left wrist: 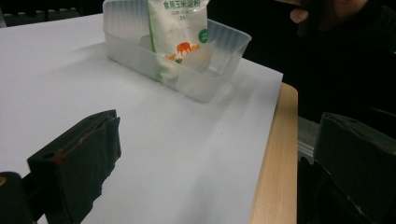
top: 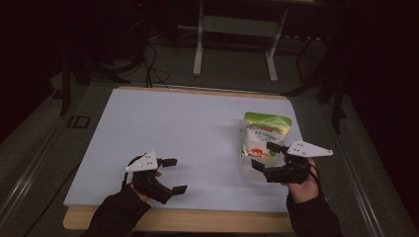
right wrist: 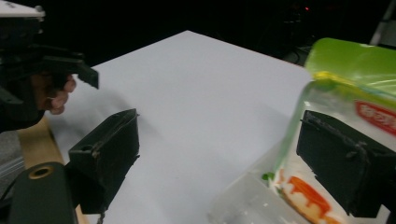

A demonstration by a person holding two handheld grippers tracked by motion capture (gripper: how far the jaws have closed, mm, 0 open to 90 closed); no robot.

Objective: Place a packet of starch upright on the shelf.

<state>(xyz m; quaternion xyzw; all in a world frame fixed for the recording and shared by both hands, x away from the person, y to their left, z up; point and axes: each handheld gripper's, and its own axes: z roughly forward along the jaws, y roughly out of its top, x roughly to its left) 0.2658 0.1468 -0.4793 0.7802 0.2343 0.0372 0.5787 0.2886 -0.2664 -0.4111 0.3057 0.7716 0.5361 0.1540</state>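
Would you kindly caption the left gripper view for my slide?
Open left claw over white table, facing a green-and-white pouch standing in a clear plastic bin.

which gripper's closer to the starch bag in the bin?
Right. The right gripper is at the bag, jaws open on either side of its near edge. The left gripper sits well off to the bag's left, jaws open over bare table.

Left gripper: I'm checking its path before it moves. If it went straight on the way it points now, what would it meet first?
Probably the clear plastic bin holding the white-and-green pouch. The left gripper is open over bare white table, and its own view looks toward the bin's near wall. Depth is unclear, so it might slide past the corner.
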